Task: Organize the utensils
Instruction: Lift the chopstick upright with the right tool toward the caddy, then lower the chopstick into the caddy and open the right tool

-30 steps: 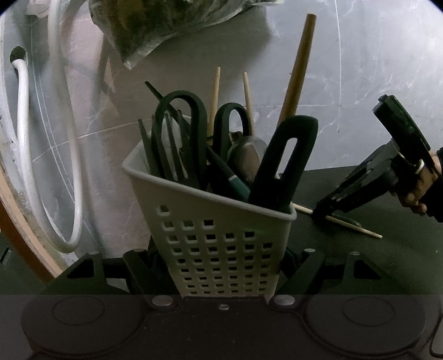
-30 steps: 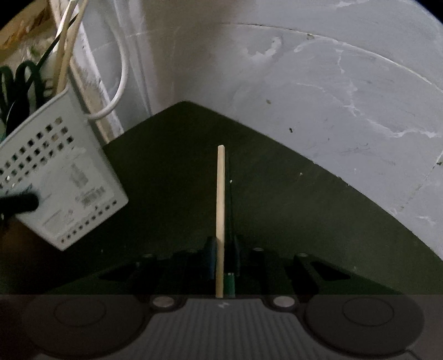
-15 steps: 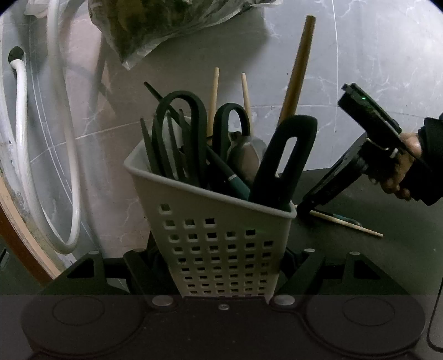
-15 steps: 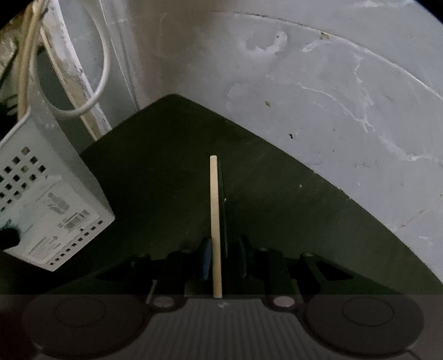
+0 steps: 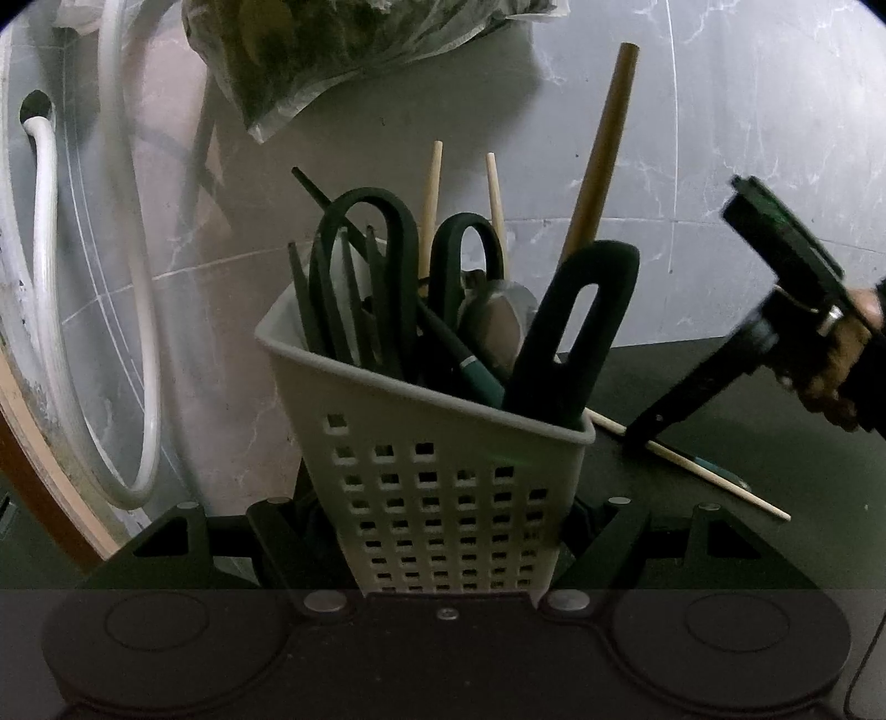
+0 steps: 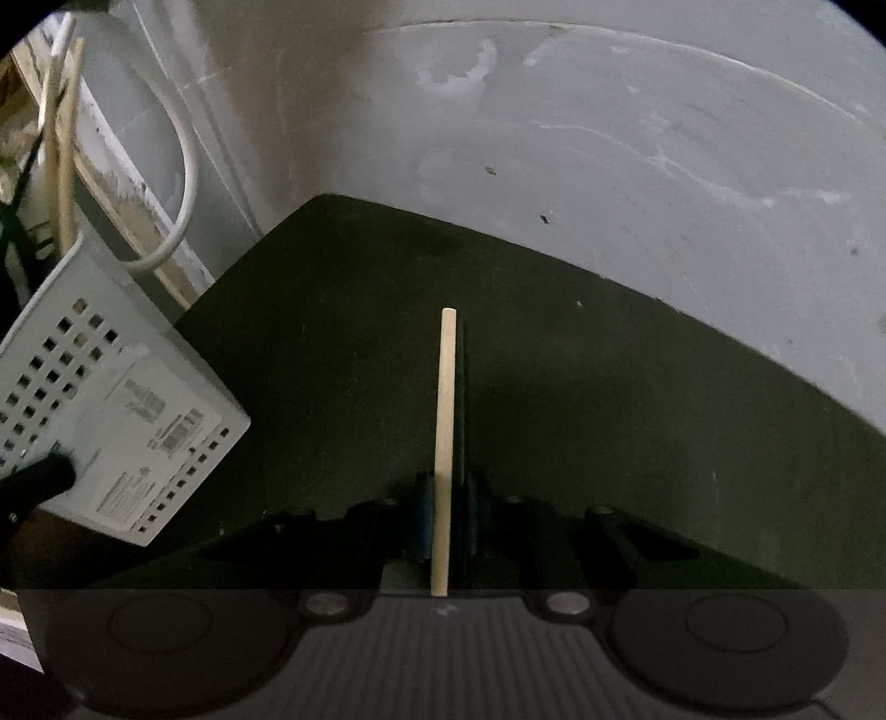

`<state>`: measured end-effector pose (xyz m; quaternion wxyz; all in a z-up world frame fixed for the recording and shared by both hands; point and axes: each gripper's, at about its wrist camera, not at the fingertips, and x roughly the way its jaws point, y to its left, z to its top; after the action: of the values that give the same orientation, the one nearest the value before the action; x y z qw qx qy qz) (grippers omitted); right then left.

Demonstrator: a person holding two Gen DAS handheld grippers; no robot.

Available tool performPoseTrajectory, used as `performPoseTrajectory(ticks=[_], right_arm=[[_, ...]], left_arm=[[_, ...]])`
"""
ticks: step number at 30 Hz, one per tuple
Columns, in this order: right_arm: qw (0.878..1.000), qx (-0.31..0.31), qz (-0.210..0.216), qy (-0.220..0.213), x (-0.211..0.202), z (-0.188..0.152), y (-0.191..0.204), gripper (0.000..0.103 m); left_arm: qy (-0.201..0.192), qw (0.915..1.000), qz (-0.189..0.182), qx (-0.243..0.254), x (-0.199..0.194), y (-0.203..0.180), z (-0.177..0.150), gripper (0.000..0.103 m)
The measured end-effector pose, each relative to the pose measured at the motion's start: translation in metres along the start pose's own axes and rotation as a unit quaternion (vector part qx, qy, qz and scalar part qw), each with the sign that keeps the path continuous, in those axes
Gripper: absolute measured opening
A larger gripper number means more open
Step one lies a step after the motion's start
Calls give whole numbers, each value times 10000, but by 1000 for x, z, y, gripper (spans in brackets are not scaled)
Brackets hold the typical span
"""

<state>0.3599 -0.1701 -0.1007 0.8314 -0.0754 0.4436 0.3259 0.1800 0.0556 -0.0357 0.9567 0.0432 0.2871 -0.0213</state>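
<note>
Basically a dark green mat (image 6: 554,360) over a grey marble-look surface (image 6: 664,166), white hose (image 5: 44,277) looping along the wall at left, plastic bag (image 5: 343,50) up top. Left gripper (image 5: 443,554) clamps the white perforated utensil basket (image 5: 443,487), packed with scissors (image 5: 387,266), wooden sticks, dark handles. Right gripper (image 6: 446,531) pinches one wooden chopstick (image 6: 444,415), low over the mat, well apart from the basket.

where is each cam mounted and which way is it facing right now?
Left wrist: on the left gripper, facing the wall over the white basket it clamps; the person's right hand shows.
Right wrist: on the right gripper, facing down along the chopstick it pinches.
Shared: basket, chopstick, dark mat.
</note>
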Motion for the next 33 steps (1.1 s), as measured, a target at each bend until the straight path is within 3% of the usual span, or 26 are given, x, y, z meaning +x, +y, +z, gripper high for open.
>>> performPoseTrajectory(ticks=[11,20,27,33], right_arm=[[9925,531,146,-1095,-43,-31,4,13],[9784,797,60,-1906,-80,-50,17,13],[9561,457,223,-2886,-146,-33,47,13],[9258,-79,571,-3735,-197,-8,84,13]], left_arm=[[7,10000,-20,28,1,1,0,78],[3,10000,-16,41,2,1,0,78],[4,10000,-18,38,2,1,1,78],[-3,10000,-17,33,2,1,1,78]])
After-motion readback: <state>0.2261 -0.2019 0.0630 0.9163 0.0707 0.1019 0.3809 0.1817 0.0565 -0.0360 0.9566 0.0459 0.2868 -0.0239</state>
